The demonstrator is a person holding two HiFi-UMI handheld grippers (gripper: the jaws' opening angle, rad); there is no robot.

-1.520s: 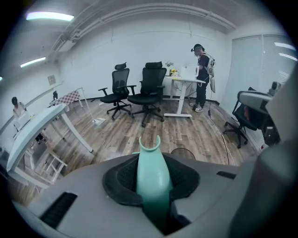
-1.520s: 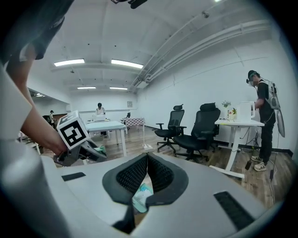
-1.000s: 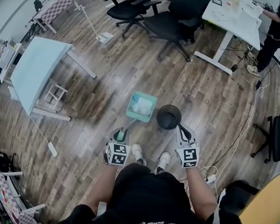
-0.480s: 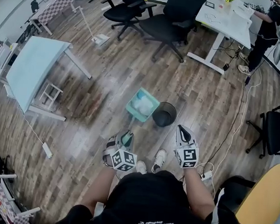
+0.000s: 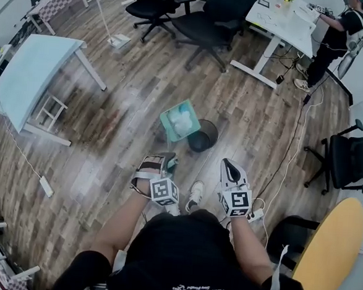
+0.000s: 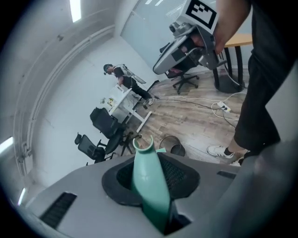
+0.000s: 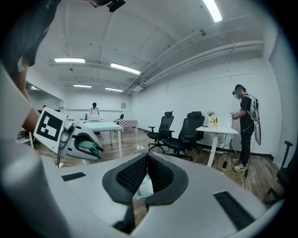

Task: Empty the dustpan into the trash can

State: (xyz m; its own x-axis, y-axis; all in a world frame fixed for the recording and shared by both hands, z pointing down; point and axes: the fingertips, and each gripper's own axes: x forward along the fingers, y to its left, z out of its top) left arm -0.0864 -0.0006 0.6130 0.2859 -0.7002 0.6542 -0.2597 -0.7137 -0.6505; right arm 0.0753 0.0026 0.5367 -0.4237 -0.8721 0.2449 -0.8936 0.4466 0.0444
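The teal dustpan (image 5: 179,121) holds white crumpled paper and is tipped toward the left rim of the black trash can (image 5: 202,135) on the wood floor. My left gripper (image 5: 166,164) is shut on the dustpan's long teal handle (image 6: 148,183), which runs out between its jaws toward the trash can (image 6: 172,146). My right gripper (image 5: 228,169) hovers to the right of the can, jaws closed with nothing held. In the right gripper view, that gripper (image 7: 146,160) points toward the office chairs, and the left gripper (image 7: 77,139) shows at the left with the handle in it.
Black office chairs (image 5: 209,19) and a white desk (image 5: 280,18) stand at the far side, with a person (image 5: 328,40) next to the desk. A pale blue table (image 5: 31,75) is at the left. Cables and a power strip (image 5: 257,215) lie right of my shoes (image 5: 195,195).
The dustpan has rolled from flat to tipped and shifted toward the trash can's rim. My left gripper rolled with the handle. Both grippers moved across the floor.
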